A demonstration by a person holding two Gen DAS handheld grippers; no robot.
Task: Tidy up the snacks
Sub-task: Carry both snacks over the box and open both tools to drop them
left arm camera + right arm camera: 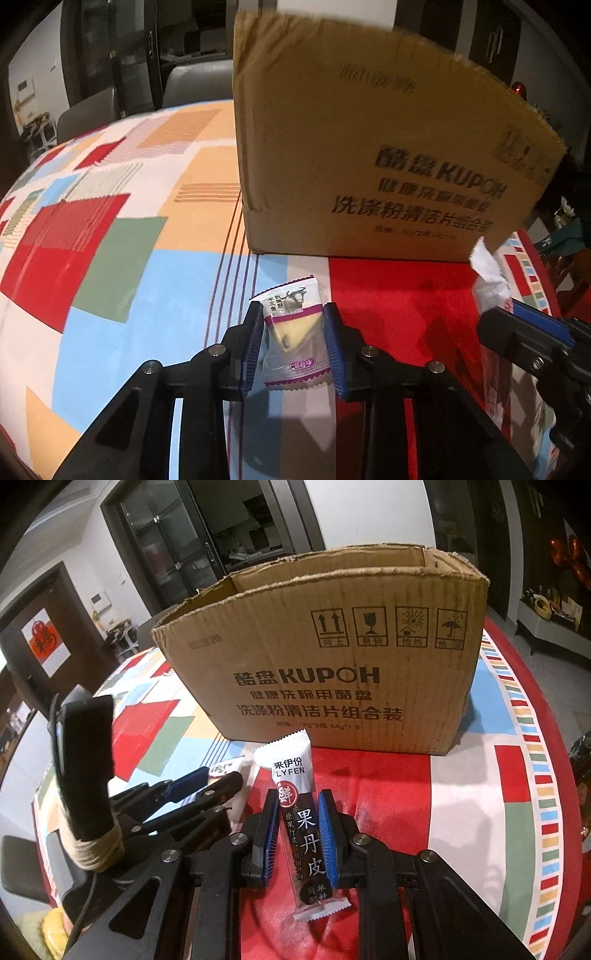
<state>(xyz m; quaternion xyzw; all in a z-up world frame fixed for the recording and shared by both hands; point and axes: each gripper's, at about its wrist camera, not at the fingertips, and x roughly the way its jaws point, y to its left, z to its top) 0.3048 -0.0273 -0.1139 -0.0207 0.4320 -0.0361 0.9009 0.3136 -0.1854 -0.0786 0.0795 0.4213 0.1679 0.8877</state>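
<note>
Left wrist view first: the left tool (293, 334) is closed on a small snack packet (293, 332) with a pale wedge showing through its clear wrapper, its blue pads pressing both sides. It hangs above the patchwork cloth of the worktop (122, 236), near the front of a brown cardboard box (369, 155). The right tool (524, 325) shows at the right edge.

Right wrist view: the right tool (297, 830) grips a long fruit-leather bar (301, 827) by its dark middle, its white end pointing at the open-topped box (332, 664). The left tool (207, 786) sits just to the left.
</note>
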